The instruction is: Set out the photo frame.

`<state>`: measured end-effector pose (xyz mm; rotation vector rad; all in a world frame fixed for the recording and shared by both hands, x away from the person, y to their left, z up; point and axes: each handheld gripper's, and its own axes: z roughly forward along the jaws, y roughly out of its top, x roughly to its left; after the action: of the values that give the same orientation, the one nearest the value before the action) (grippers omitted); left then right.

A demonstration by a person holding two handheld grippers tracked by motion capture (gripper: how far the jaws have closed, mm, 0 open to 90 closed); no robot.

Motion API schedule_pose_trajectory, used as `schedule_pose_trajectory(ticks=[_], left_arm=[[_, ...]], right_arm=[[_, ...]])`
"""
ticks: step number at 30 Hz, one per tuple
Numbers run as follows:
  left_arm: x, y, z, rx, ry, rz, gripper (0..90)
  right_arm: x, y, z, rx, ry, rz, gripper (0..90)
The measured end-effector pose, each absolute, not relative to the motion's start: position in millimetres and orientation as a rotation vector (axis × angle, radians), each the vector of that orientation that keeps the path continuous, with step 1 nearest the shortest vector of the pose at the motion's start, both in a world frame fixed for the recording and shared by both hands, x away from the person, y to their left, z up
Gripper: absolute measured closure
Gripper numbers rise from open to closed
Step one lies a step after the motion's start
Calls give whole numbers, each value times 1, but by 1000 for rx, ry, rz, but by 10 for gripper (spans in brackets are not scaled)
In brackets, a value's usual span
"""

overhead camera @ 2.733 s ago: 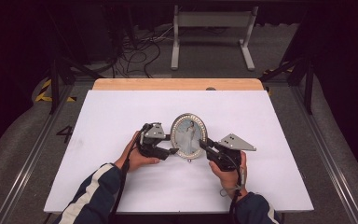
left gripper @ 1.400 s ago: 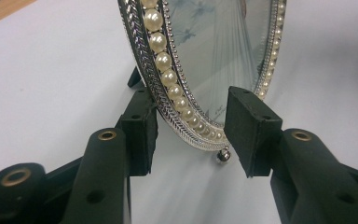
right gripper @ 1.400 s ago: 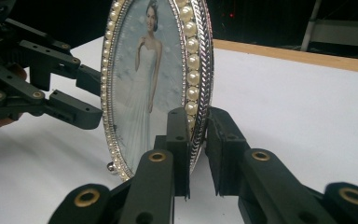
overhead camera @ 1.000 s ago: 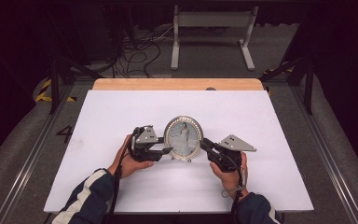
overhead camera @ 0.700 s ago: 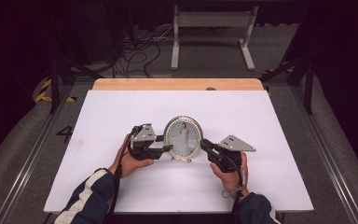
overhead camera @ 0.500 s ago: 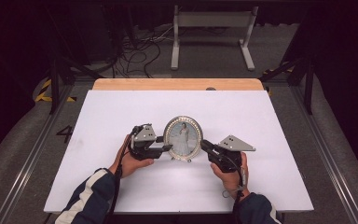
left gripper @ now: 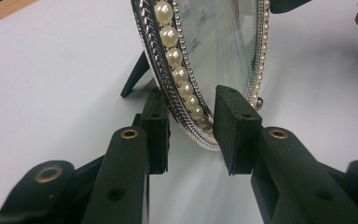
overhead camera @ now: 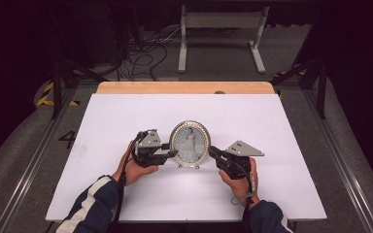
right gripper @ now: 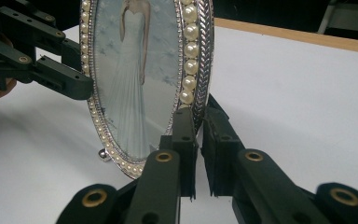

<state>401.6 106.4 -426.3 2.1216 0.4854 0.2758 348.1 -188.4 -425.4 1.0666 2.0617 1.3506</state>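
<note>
Oval photo frame [overhead camera: 190, 144] stands upright at centre of the white table [overhead camera: 291, 145] on its back stand, w/ right gripper [overhead camera: 215, 153] clamped on its right rim to steady it while left gripper [overhead camera: 171, 153], jaws just closing, straddles the left rim w/o gripping yet.

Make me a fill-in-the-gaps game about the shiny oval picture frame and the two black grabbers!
1. The silver oval picture frame stands upright on the ____ table.
2. A ring of small ____ runs round the frame's rim.
3. The photo in the frame shows a figure in a long white ____.
4. The right gripper is clamped on the frame's ____, while the left gripper has just been closing around the opposite side.

Missing words: white; pearls; dress; rim
</note>
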Motion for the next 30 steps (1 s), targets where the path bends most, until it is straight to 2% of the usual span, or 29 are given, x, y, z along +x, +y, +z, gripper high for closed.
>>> schedule_pose_trajectory(ticks=[30], left_arm=[[400,104,-430,2124,493,273,660]], right_arm=[[349,-188,-425,1052,2080,1327,841]])
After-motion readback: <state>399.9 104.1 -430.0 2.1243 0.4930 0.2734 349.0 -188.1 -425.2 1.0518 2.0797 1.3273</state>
